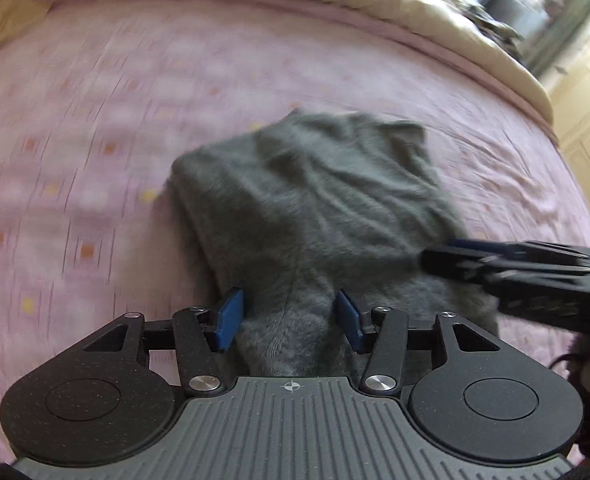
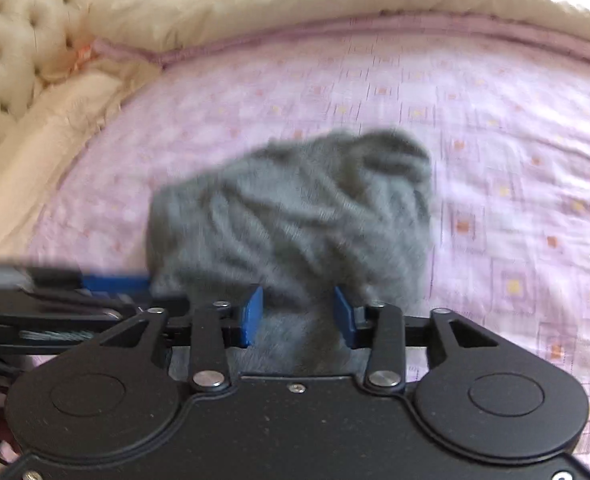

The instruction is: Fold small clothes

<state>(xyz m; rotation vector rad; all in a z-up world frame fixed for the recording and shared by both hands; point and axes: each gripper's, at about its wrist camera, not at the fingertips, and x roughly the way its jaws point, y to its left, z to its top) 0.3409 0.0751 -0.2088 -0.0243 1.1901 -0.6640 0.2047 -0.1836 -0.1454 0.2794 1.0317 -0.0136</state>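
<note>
**Both tongs gripping near edge of one grey garment on the bed**

One grey fuzzy knit garment (image 1: 307,208) (sweater-like; exact type unclear, frames blurred) lies on the pink patterned bedsheet (image 1: 95,120). It spreads straight ahead of both tongs, away from the person.

Left tongs (image 1: 291,320): blue pads partly closed, a bunched fold of the grey fabric between them, pads touching cloth on both sides. Reads as holding the near edge. Right tongs (image 2: 298,316): same picture, jaws partly closed with grey cloth gathered between the pads. In the left wrist view the right tongs come in from the right side, just beside the left one, both at the near hem.

Key relation: garment body extends forward from both sets of tongs, the two grips sit side by side across its near edge, neither clearly nearer. My guess is the near edge gets carried forward over the far part (a fold away from the person).

Count: one garment, two tongs, one beige duvet (image 2: 295,4) bunched beyond the sheet, one tufted headboard (image 2: 19,40) far left of the right tongs.
</note>
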